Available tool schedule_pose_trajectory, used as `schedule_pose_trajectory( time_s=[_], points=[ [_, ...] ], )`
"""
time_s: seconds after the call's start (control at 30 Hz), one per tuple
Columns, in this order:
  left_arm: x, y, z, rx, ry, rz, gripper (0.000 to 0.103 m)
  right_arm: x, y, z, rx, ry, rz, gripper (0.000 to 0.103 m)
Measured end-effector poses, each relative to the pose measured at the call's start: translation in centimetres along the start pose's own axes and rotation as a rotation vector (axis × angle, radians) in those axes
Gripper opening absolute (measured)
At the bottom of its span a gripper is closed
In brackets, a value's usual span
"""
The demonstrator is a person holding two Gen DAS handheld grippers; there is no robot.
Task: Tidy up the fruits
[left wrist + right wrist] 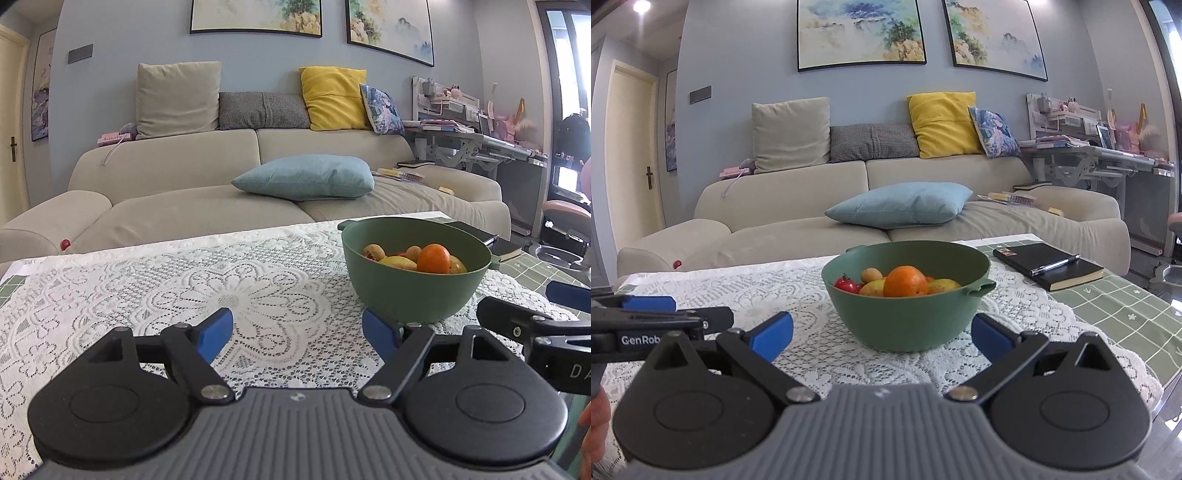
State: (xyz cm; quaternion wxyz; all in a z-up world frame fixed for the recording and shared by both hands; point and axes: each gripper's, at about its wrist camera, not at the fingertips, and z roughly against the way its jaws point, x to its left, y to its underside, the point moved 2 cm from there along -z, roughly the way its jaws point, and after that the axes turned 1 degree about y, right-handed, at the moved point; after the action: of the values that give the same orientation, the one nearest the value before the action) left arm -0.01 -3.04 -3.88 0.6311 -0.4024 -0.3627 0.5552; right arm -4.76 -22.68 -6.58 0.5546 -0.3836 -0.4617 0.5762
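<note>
A green bowl (410,291) stands on the lace tablecloth and holds several fruits: an orange (434,258), yellow fruit (397,263) and small tan ones. In the right wrist view the bowl (905,317) sits straight ahead with the orange (905,282), a red fruit (847,285) and yellow fruit (945,285). My left gripper (297,334) is open and empty, left of the bowl. My right gripper (882,334) is open and empty, just in front of the bowl. Each gripper shows at the edge of the other's view.
A white lace cloth (184,288) covers the table. A black notebook with a pen (1049,269) lies at the back right on a green checked mat (1119,310). A beige sofa (812,206) with cushions stands behind the table.
</note>
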Motion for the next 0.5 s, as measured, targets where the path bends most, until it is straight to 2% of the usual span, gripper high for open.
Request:
schedule_pose_trajectory(
  time_s=[0.5],
  points=[
    [0.31, -0.02, -0.22, 0.022, 0.002, 0.014, 0.093, 0.11, 0.05, 0.06, 0.002, 0.007, 0.012, 0.099]
  ],
)
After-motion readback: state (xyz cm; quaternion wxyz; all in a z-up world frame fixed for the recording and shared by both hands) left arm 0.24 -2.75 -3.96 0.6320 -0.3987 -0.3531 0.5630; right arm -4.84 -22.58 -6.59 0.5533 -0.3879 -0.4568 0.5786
